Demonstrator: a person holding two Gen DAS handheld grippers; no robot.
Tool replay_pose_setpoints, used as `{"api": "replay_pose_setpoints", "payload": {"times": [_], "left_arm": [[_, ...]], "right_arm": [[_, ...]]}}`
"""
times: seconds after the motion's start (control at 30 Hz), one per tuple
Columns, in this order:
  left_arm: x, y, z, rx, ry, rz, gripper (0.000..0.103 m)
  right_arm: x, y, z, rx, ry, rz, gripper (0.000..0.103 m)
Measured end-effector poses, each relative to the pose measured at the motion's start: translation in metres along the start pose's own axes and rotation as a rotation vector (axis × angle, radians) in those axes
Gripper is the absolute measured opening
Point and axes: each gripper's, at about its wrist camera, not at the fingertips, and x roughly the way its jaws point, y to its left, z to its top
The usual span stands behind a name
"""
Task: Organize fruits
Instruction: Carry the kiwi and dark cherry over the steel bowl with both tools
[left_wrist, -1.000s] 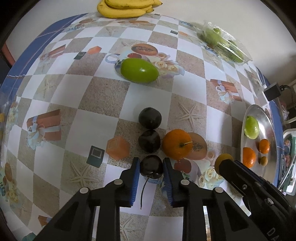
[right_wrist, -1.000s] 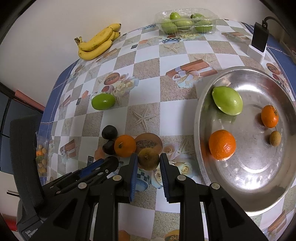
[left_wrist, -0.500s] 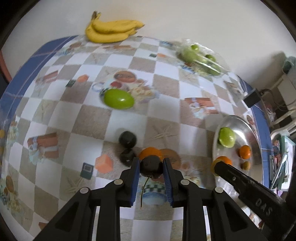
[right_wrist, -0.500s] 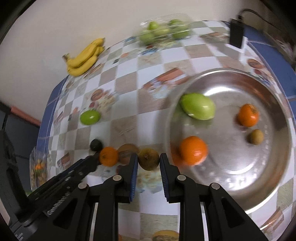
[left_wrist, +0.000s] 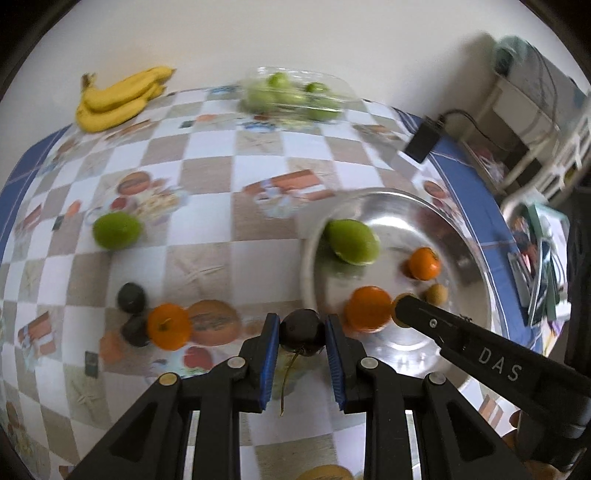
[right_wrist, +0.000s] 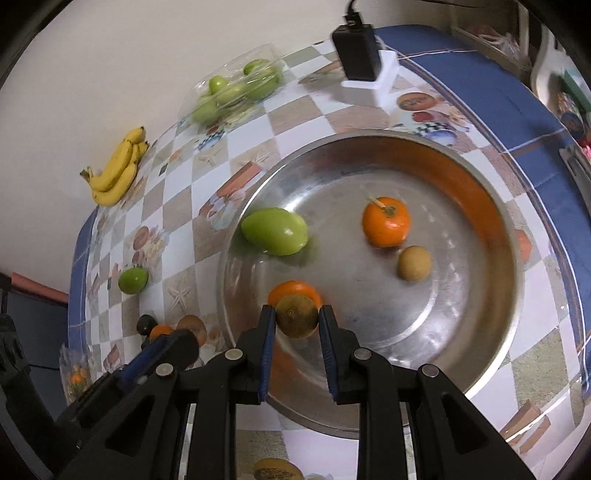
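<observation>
- The left gripper (left_wrist: 302, 334) is clamped on a dark round fruit (left_wrist: 302, 332) with a thin stem hanging below it; the blue pads press on both its sides, and it is held above the tablecloth (left_wrist: 207, 177) just beside the near-left rim of the steel bowl (left_wrist: 458, 221).
- The right gripper (right_wrist: 297, 321) is clamped on a brownish-green round fruit (right_wrist: 297, 316), held over the near-left part of the steel bowl, in front of an orange (right_wrist: 295, 290) that lies inside.
- In the left wrist view the right gripper's black finger, marked "DAS", reaches in from the right over the bowl.
- Inside the bowl lie a large green mango-like fruit (right_wrist: 275, 230) at the left, a stemmed orange (right_wrist: 386, 220) toward the far side, and a small tan round fruit (right_wrist: 414, 263) just beside it.
- On the tablecloth left of the bowl stay another green fruit (left_wrist: 116, 229), two dark fruits (left_wrist: 131, 297) and one orange (left_wrist: 170, 326) touching the nearer dark one.
- At the far edge of the table, by the wall, sit a bunch of bananas (left_wrist: 118, 98) and a clear plastic box of green fruits (left_wrist: 291, 98).
- A black adapter (right_wrist: 356, 50) stands on a white block at the far right corner.
</observation>
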Motion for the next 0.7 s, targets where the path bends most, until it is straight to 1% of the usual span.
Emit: {"api": "replay_pose_setpoints", "payload": {"times": [0.17, 0.33, 0.5, 0.7], "left_arm": [[0.008, -0.022, -0.001, 0.063, 0.006, -0.007, 0.027], [0.015, -0.036, -0.005, 0.089, 0.027, -0.027, 0.027], [0.024, -0.05, -0.011, 0.132, 0.057, -0.032, 0.027], [0.034, -0.055, -0.016, 0.15, 0.095, -0.024, 0.027]], "right_arm": [[-0.011, -0.014, 0.001, 0.035, -0.031, -0.006, 0.025], [-0.017, -0.031, 0.002, 0.072, -0.042, -0.041, 0.025], [-0.011, -0.041, 0.0, 0.087, -0.009, -0.071, 0.025], [-0.001, -0.044, -0.003, 0.087, 0.037, -0.073, 0.025]]}}
